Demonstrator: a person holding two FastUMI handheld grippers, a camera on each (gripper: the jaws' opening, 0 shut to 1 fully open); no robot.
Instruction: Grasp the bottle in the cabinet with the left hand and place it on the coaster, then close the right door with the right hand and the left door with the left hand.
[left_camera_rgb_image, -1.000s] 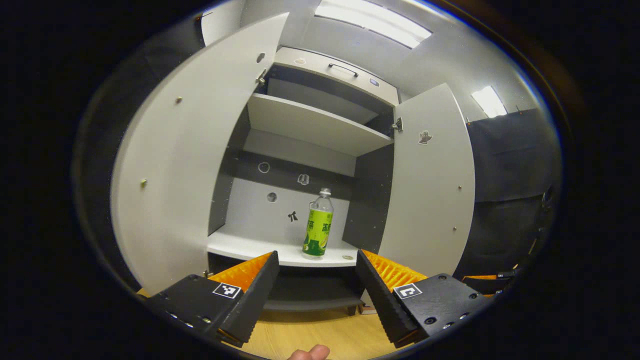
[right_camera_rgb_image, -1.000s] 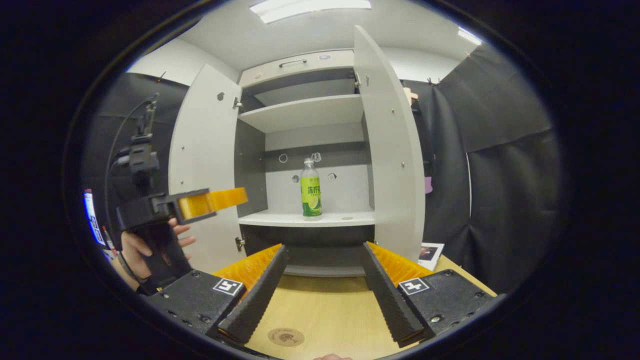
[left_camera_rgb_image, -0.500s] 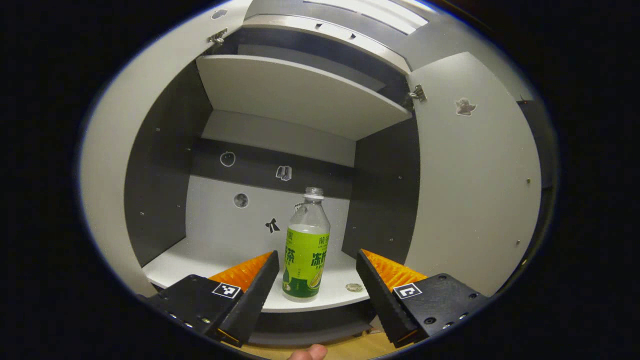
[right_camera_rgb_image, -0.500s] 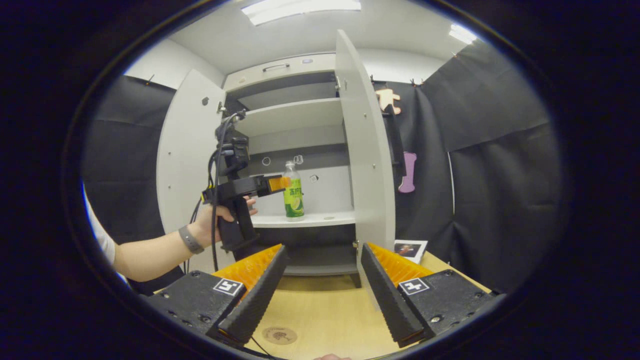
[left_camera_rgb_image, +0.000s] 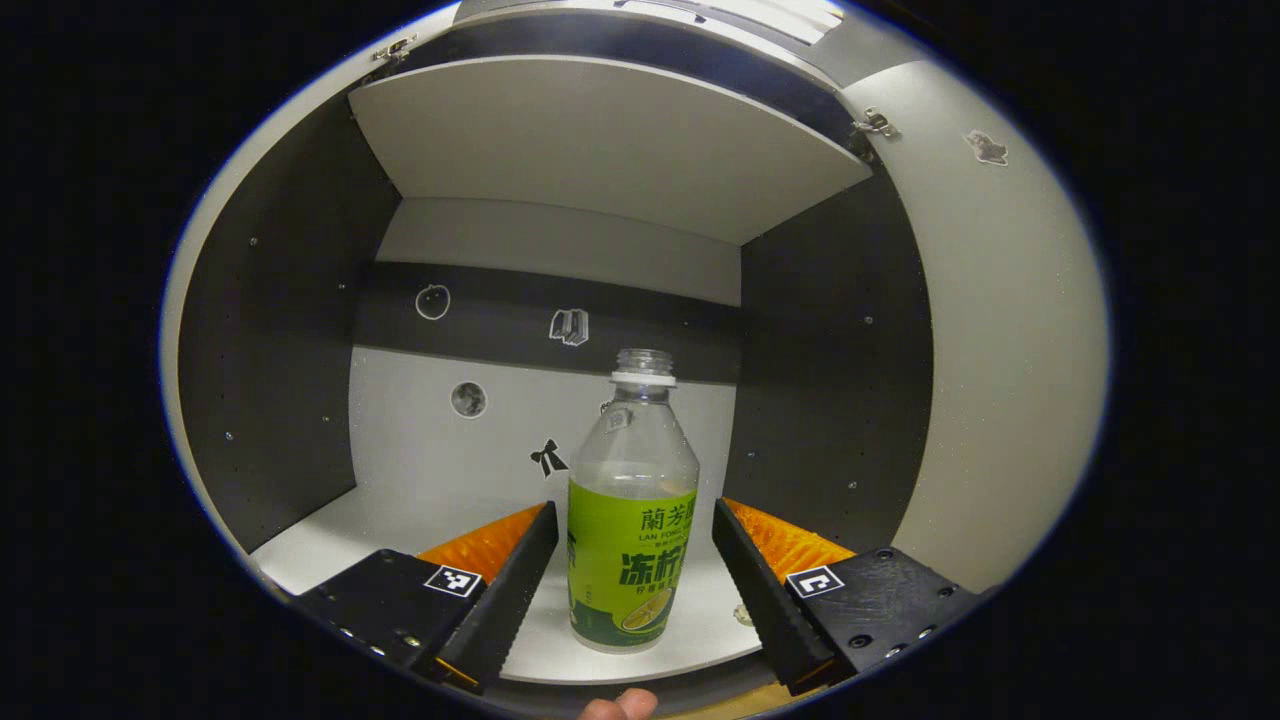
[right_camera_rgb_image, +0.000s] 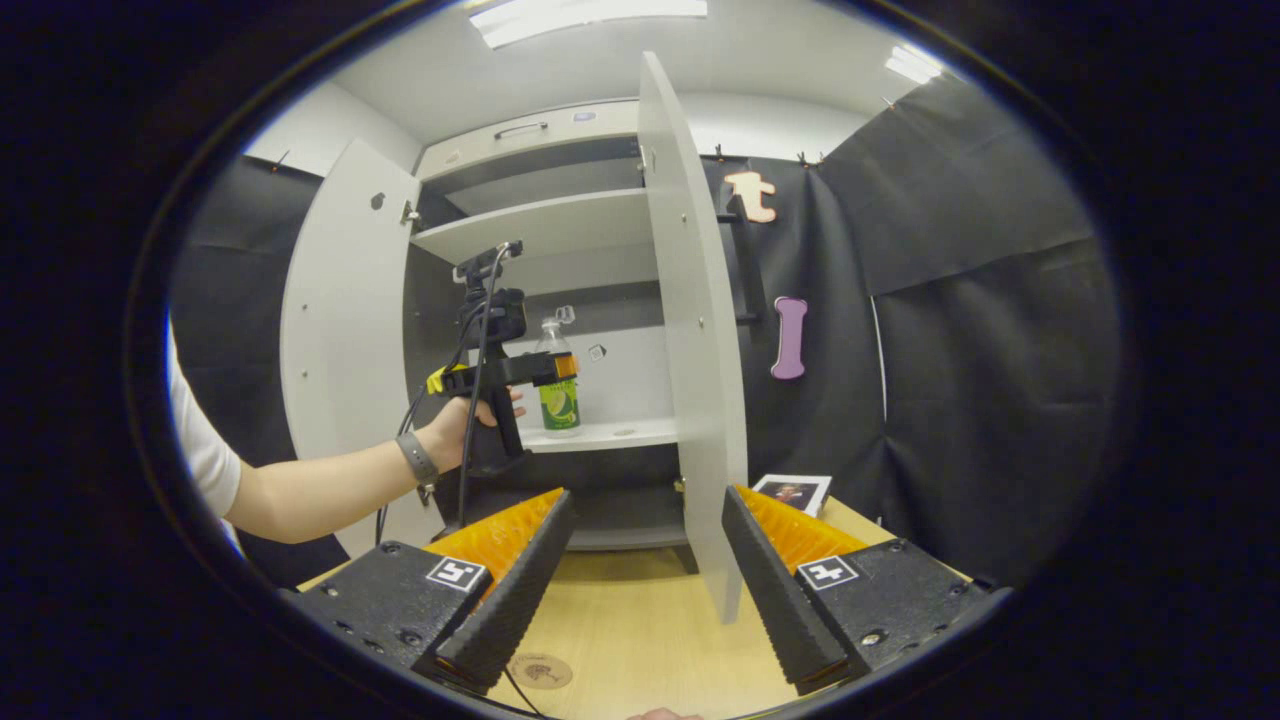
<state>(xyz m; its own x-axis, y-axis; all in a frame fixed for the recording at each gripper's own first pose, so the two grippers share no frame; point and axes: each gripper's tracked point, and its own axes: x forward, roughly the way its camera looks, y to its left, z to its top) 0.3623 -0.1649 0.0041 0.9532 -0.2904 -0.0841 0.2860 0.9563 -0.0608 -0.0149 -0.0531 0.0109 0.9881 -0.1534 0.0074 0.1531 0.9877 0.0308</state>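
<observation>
Bottle (left_camera_rgb_image: 632, 530) stands upright on the cabinet shelf (left_camera_rgb_image: 400, 520), framed by the left gripper's (left_camera_rgb_image: 632, 590) open, not yet touching fingers. Placing on the coaster (right_camera_rgb_image: 541, 671) and shutting both doors remain. Right gripper (right_camera_rgb_image: 640, 590) hangs open, empty; the coaster is partly cut off.

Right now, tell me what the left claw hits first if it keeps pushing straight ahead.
The green-labelled bottle. It stands upright on the cabinet shelf between the open fingers of the left claw, so it would likely meet the claw's throat; the cabinet's back wall lies beyond.
</observation>
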